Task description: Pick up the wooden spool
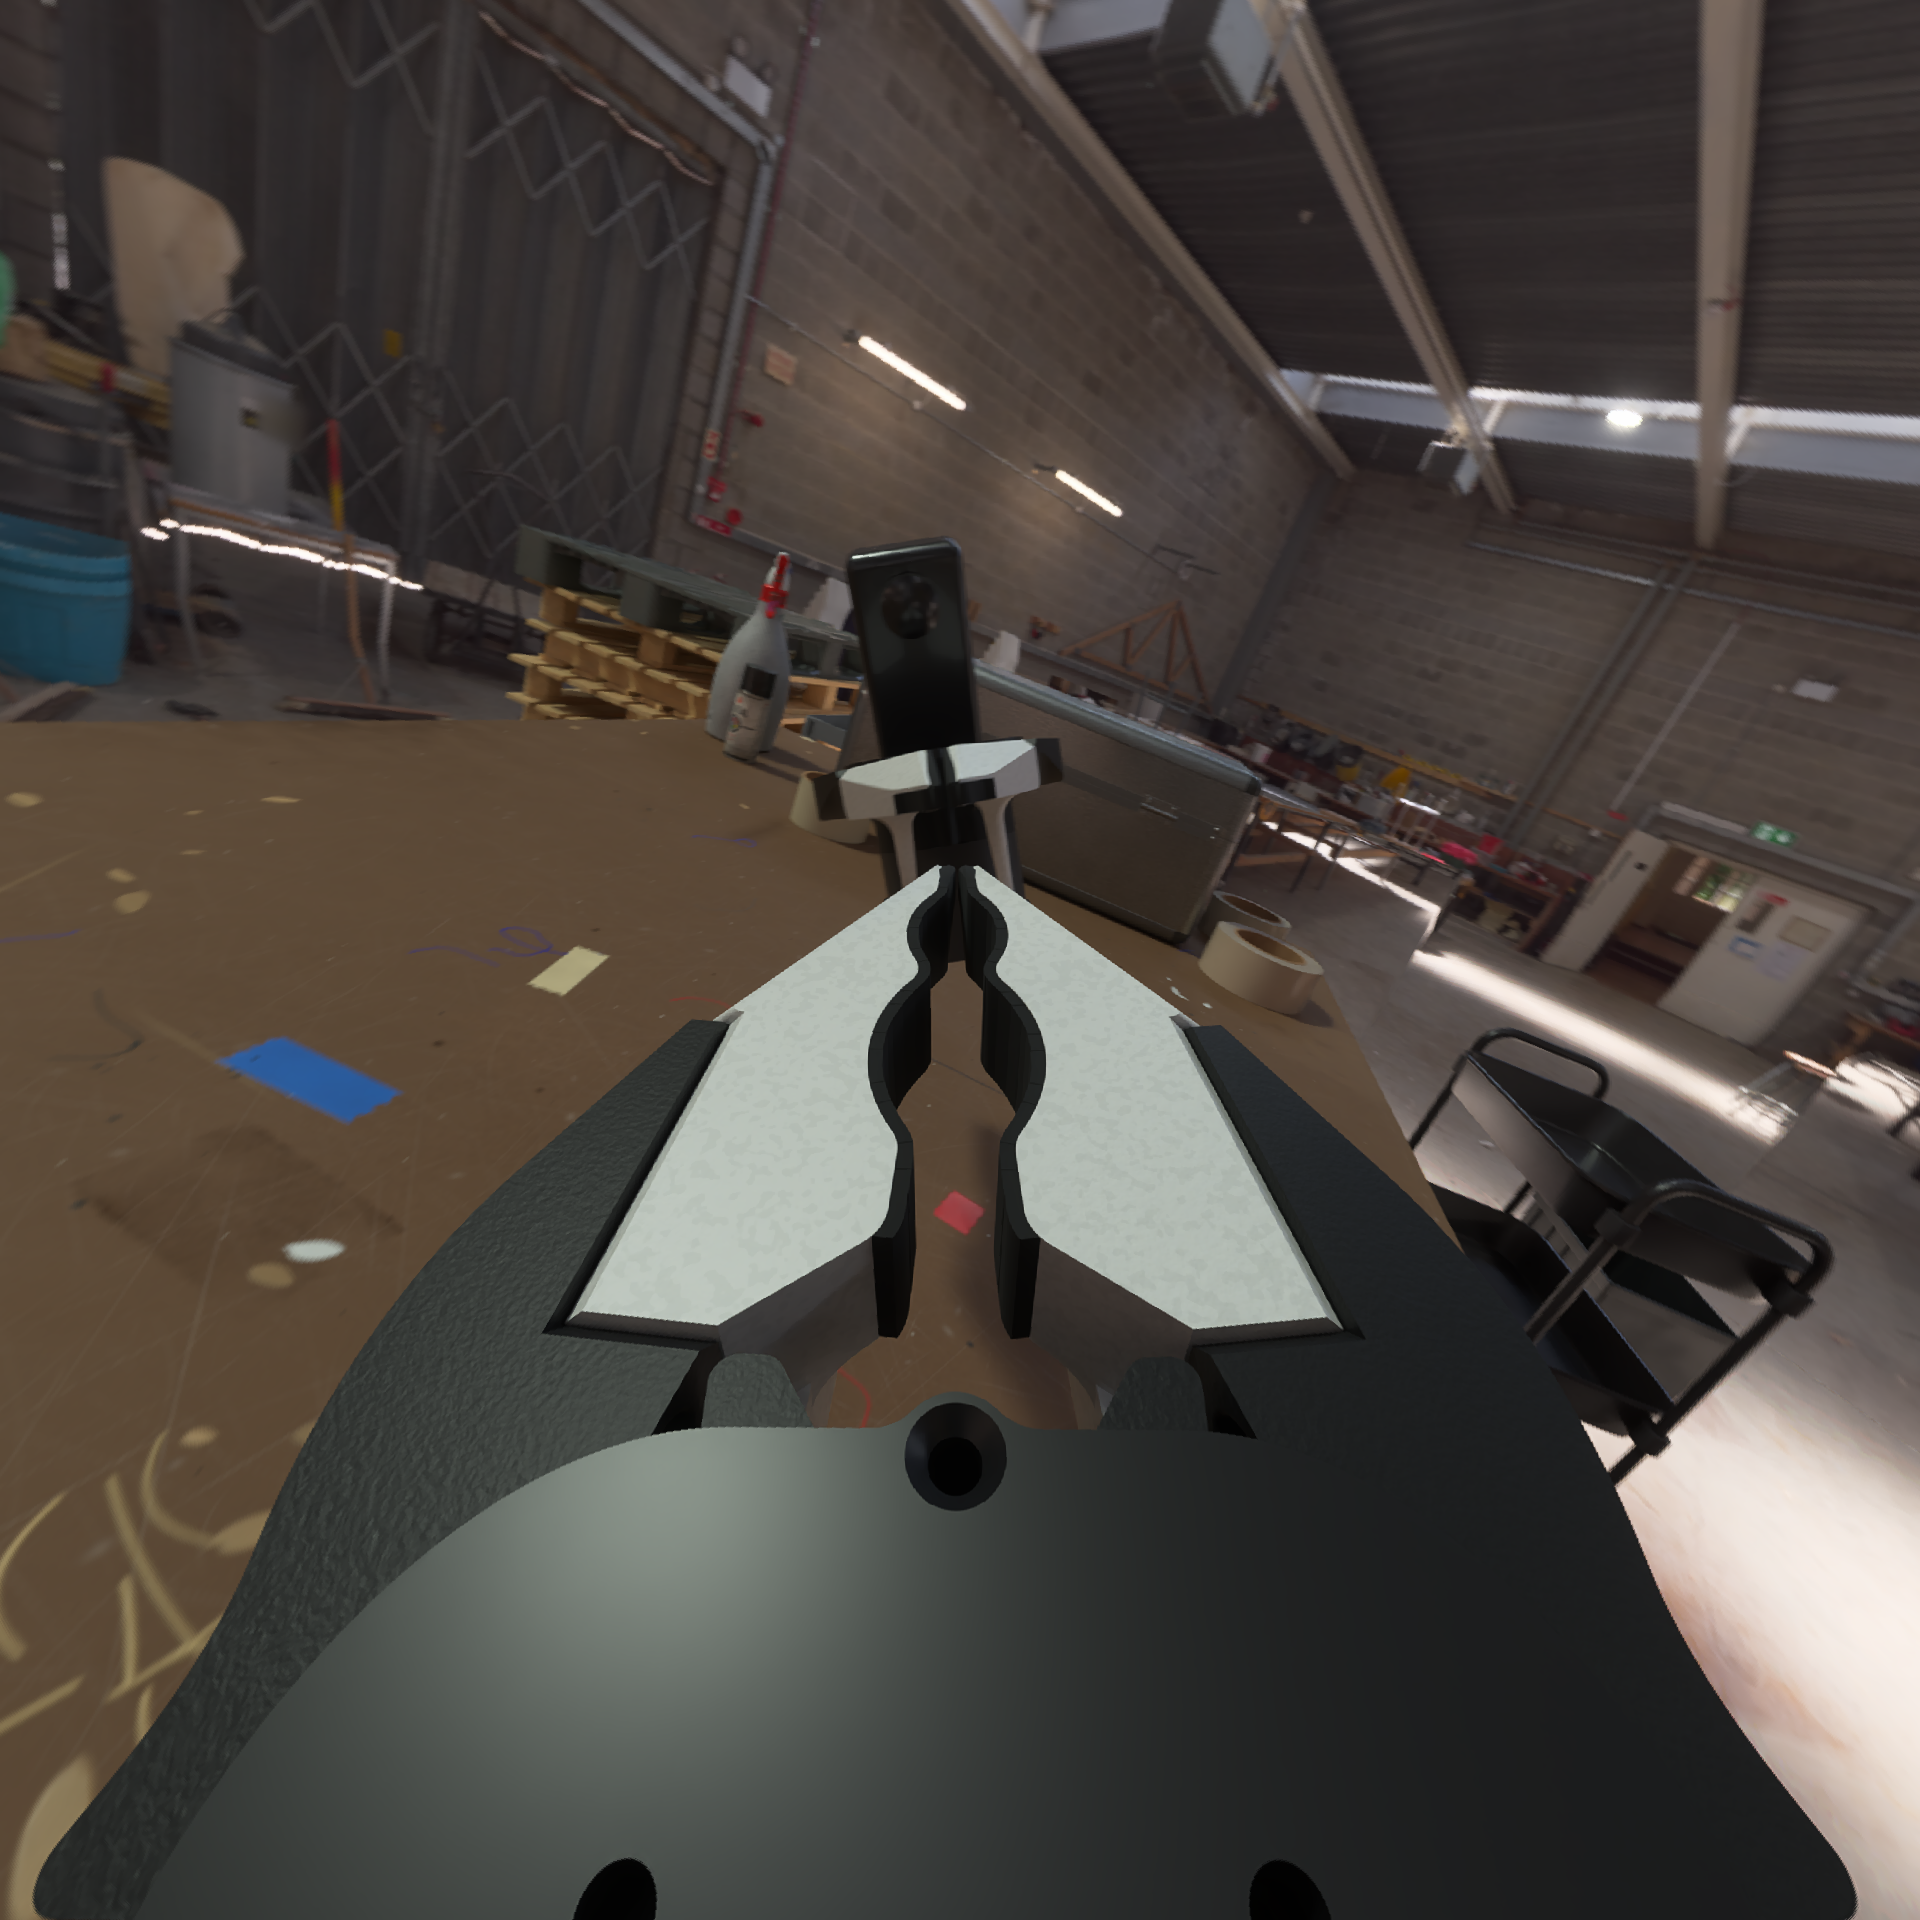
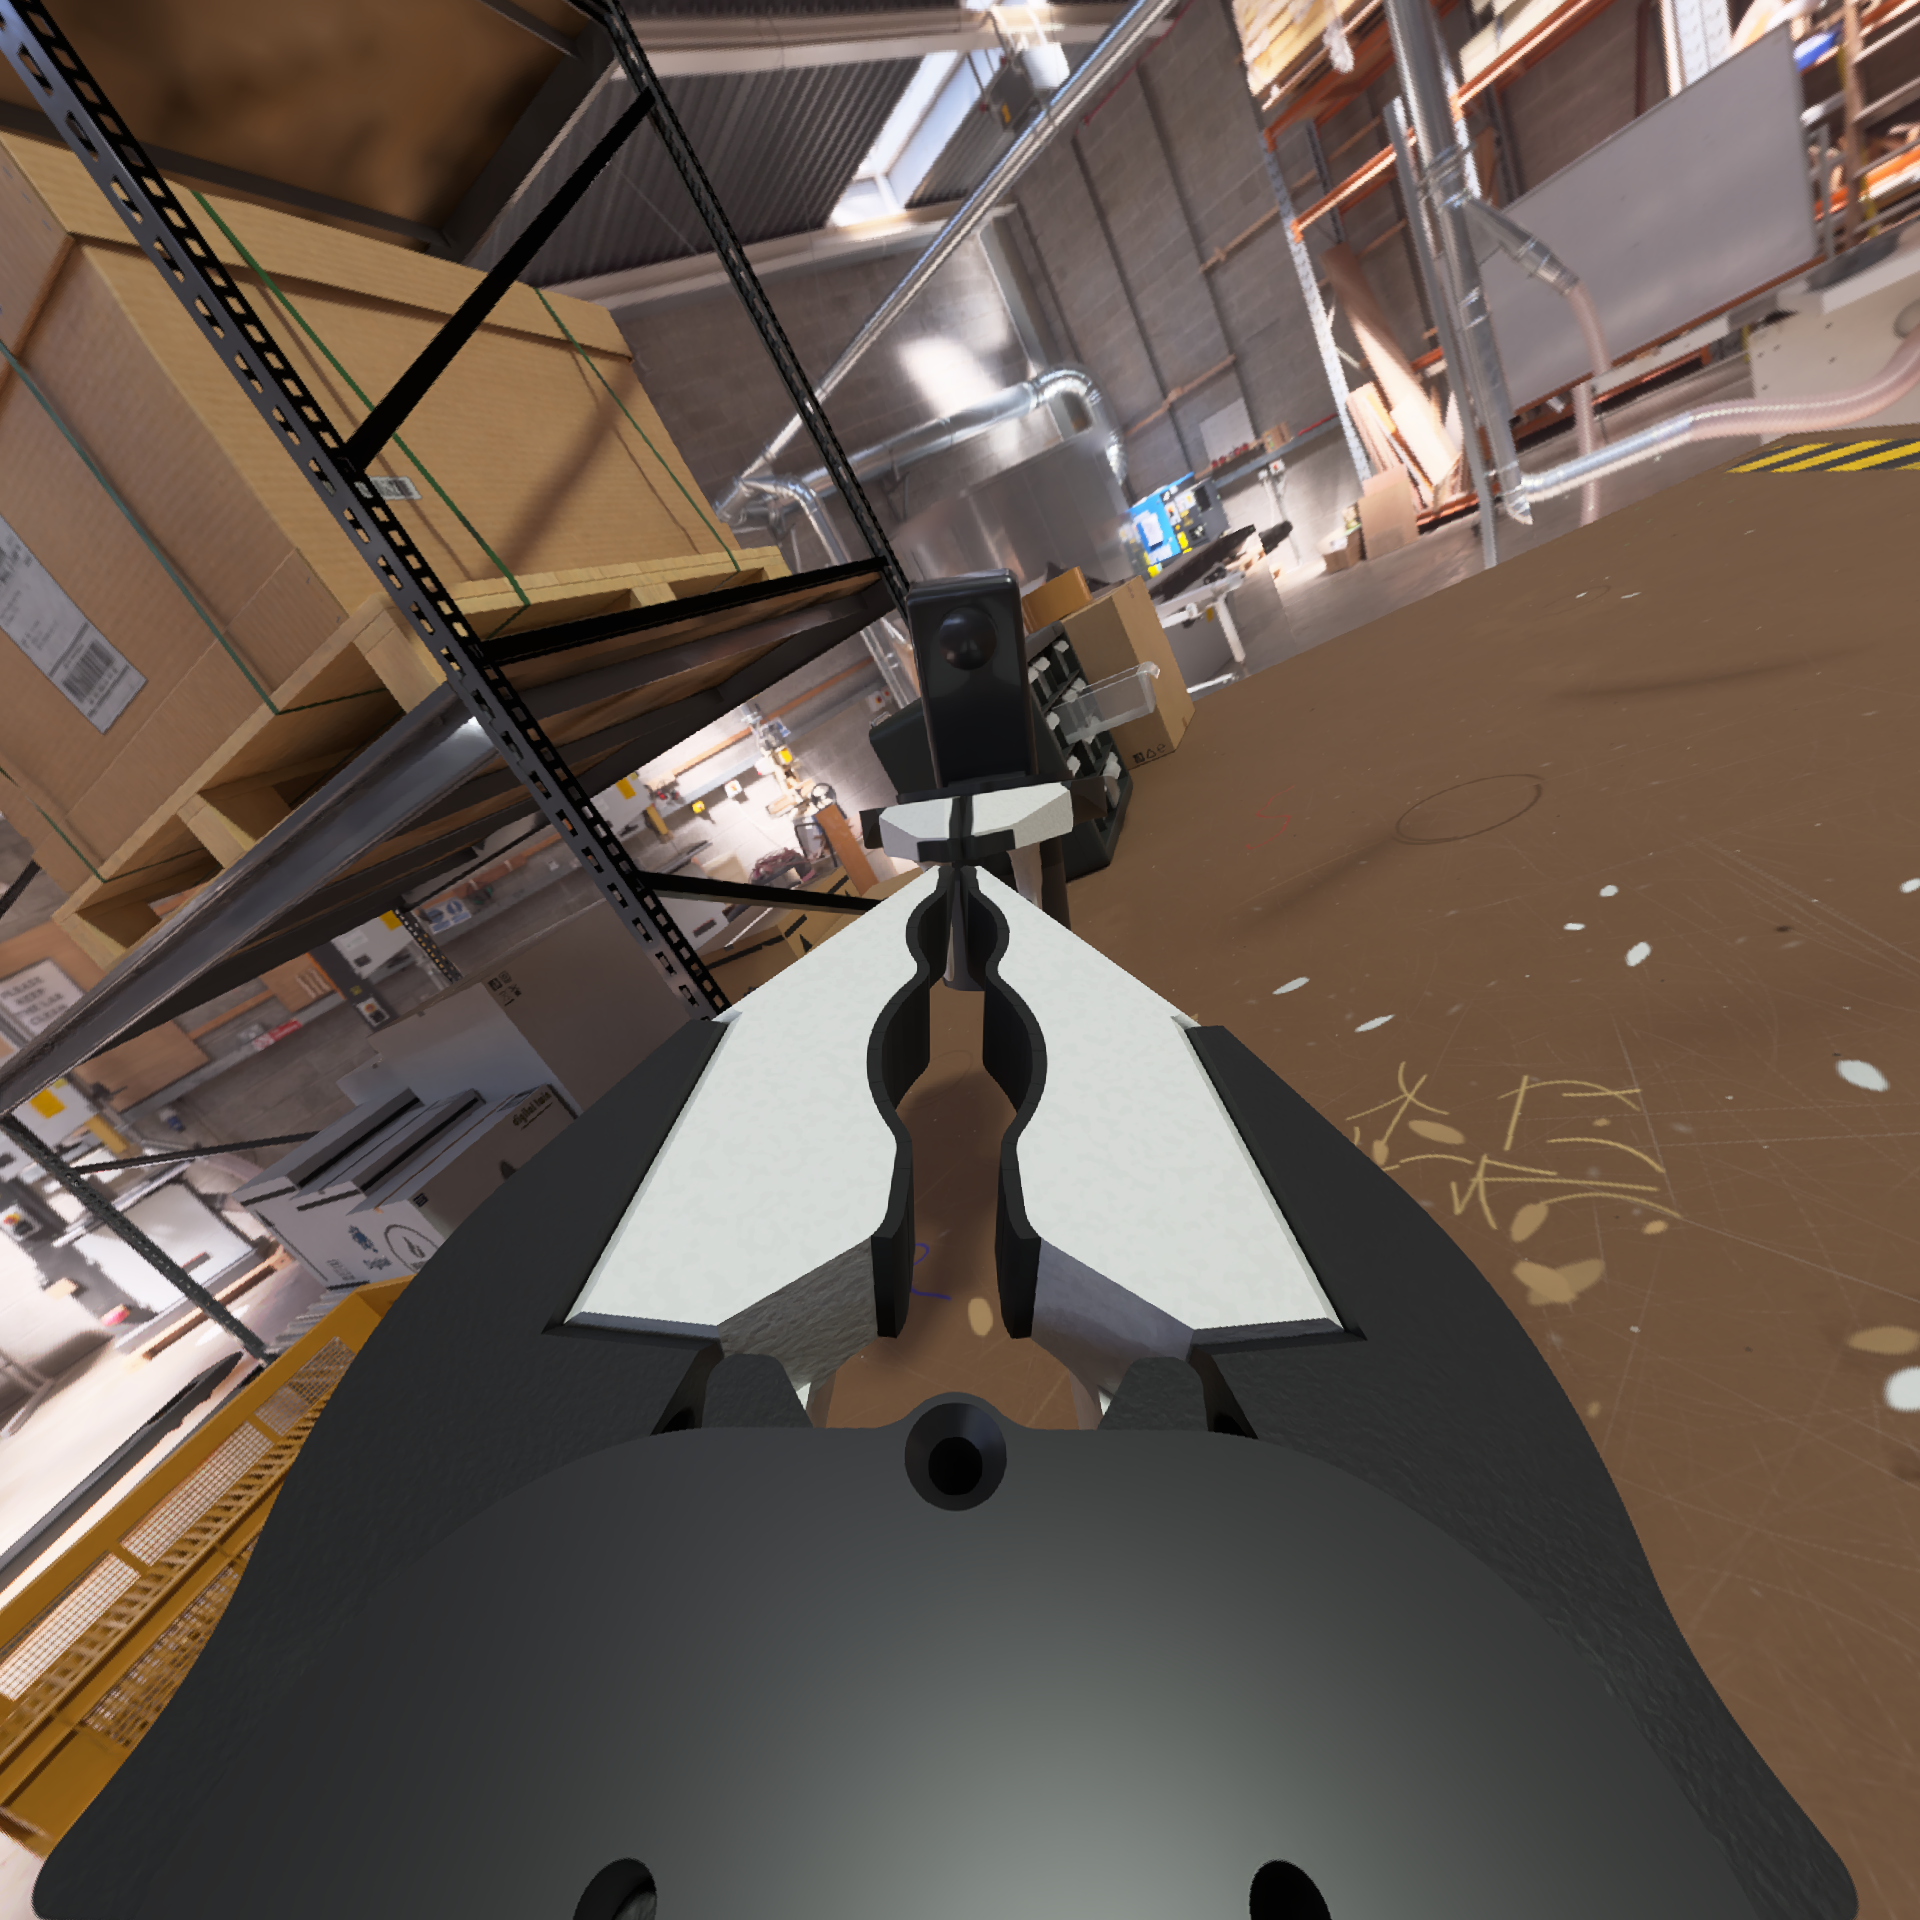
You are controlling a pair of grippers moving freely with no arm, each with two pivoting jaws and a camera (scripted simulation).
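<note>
In the left wrist view my left gripper [image 1: 954, 883] is shut, its tips meet and nothing shows between them. It hovers over the brown table [image 1: 416, 935]. The right gripper [image 1: 940, 784] faces it tip to tip, just beyond. A tan, wood-coloured object [image 1: 816, 805], perhaps the wooden spool, peeks out at the left of the right gripper and is mostly hidden. In the right wrist view my right gripper [image 2: 956, 883] is shut and empty, and the left gripper [image 2: 971, 826] faces it. I cannot make out the spool there.
A grey glue bottle [image 1: 753, 675], a metal case [image 1: 1132, 831] and two tape rolls [image 1: 1262, 966] stand along the table's far edge. A black trolley [image 1: 1621, 1195] is past the right edge. Black parts bins [image 2: 1081, 707] and a shelving rack [image 2: 468, 644] show in the right wrist view.
</note>
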